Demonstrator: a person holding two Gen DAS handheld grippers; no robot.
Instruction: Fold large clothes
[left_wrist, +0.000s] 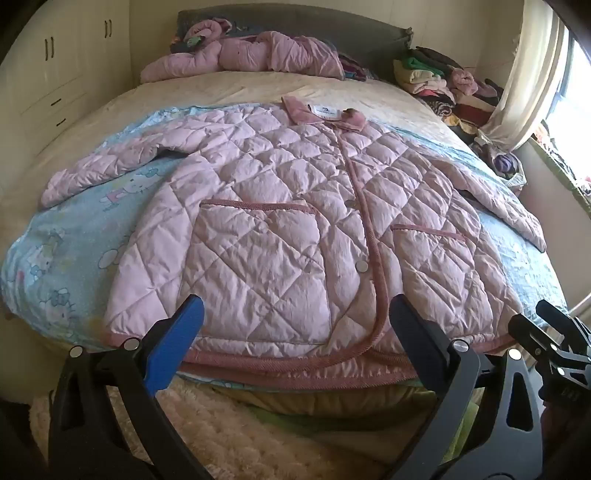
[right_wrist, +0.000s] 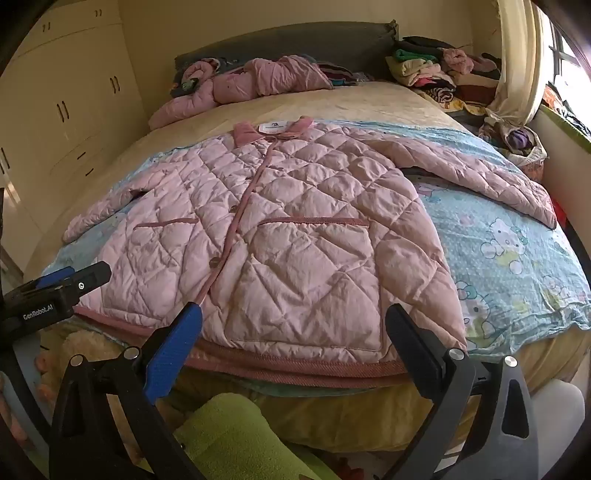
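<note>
jacket: a pink quilted jacket (left_wrist: 280, 229) lies front up and spread flat on the bed (left_wrist: 229, 92), its collar (left_wrist: 295, 109) toward the headboard (left_wrist: 295, 37) and its hem along the near edge of the mattress.
closure: the front is closed, with a darker pink piping line running from collar to hem and snap buttons beside it.
pockets: two patch pockets with darker pink top edges sit on the lower front, one on each side of the closure.
sleeves: both sleeves are stretched outward to the sides, resting on the blue cartoon-print sheet (right_wrist: 517, 266).
sheet: it lies under the jacket over a cream bed cover.
left gripper: the left gripper (left_wrist: 295, 317) hovers just above the hem near the closure; its jaws are spread wide and hold nothing.
right gripper: the right gripper (right_wrist: 293, 317) hovers over the hem at the pocket on its side; its jaws are spread wide and hold nothing.
relation: the two grippers are side by side at the foot of the bed, each visible at the edge of the other's view.
far end of bed: another pink quilted garment (left_wrist: 243, 55) lies crumpled by the headboard.
corner: a pile of mixed clothes (left_wrist: 443, 85) sits at the far corner beside the curtain (left_wrist: 524, 74).
wall side: a cream wardrobe (right_wrist: 66, 110) with dark handles stands beside the bed.
</note>
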